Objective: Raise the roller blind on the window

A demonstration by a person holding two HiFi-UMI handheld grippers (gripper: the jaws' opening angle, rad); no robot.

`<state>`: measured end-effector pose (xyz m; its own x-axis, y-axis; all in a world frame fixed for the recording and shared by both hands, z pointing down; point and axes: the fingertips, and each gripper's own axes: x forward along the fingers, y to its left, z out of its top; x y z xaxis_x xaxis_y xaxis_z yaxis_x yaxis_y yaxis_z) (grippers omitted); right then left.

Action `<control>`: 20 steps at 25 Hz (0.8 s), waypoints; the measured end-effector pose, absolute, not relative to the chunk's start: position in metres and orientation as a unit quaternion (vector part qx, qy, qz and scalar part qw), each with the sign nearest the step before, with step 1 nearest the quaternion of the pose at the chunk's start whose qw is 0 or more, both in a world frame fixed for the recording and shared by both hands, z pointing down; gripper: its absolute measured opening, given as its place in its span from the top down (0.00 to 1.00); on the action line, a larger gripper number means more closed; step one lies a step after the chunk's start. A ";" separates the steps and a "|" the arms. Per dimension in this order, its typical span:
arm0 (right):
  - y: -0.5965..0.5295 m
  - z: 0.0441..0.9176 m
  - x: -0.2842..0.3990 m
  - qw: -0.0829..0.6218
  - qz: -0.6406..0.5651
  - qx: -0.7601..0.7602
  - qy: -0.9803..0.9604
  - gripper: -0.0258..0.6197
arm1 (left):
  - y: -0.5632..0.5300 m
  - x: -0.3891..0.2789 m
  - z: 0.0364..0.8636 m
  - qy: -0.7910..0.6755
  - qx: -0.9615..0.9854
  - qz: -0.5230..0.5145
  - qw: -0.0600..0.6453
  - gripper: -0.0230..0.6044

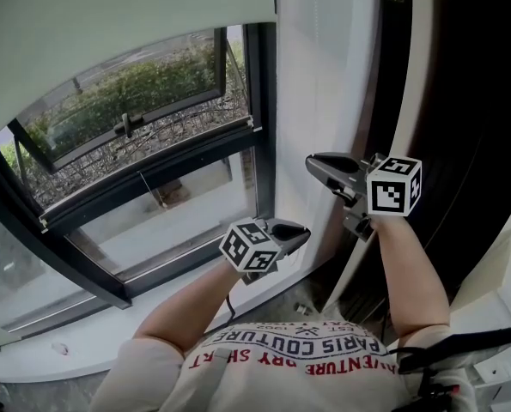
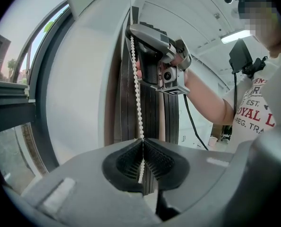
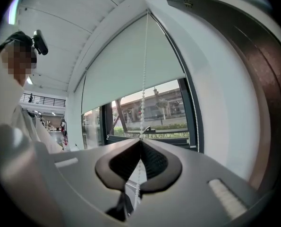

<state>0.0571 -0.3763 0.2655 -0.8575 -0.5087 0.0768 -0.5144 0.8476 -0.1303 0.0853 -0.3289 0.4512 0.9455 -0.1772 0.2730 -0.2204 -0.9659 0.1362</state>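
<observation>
Left claw (image 2: pixel 142 142): clamped shut on the bead chain (image 2: pixel 138 93), which passes between its ribbed pads. Right claw (image 3: pixel 140 140): likewise closed on the chain, higher up. The chain hangs near the white wall to the right of the window (image 1: pixel 152 170). It is judged light, thin and limp; the beads should give the pads purchase, though a slack pinch may slip. The chain is the proper hold, not the fabric. Roller blind (image 3: pixel 131 65): covers the upper glass, lower edge partway up. Only the left gripper view shows the right claw above it on what appears to be the same strand. The right gripper view shows the chain rising across the blind. The head view cannot resolve the chain
</observation>
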 end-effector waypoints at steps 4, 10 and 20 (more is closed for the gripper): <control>-0.377 0.266 0.057 0.035 0.067 0.271 -0.960 0.95 | -0.331 0.086 0.452 -0.103 0.982 0.135 0.078 0.95; -0.380 0.272 0.060 0.018 0.063 0.278 -0.958 0.95 | -0.344 0.084 0.461 -0.115 0.980 0.137 0.085 0.95; -0.375 0.352 0.052 0.045 0.093 0.284 -0.953 0.95 | -0.341 0.074 0.540 -0.124 0.962 0.198 0.140 0.94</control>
<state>0.0519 -0.3752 0.3516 -0.8351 -0.5320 0.1396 -0.5490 0.8218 -0.1523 0.0741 -0.3407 0.5399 0.8909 -0.1831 0.4157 -0.2938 -0.9303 0.2198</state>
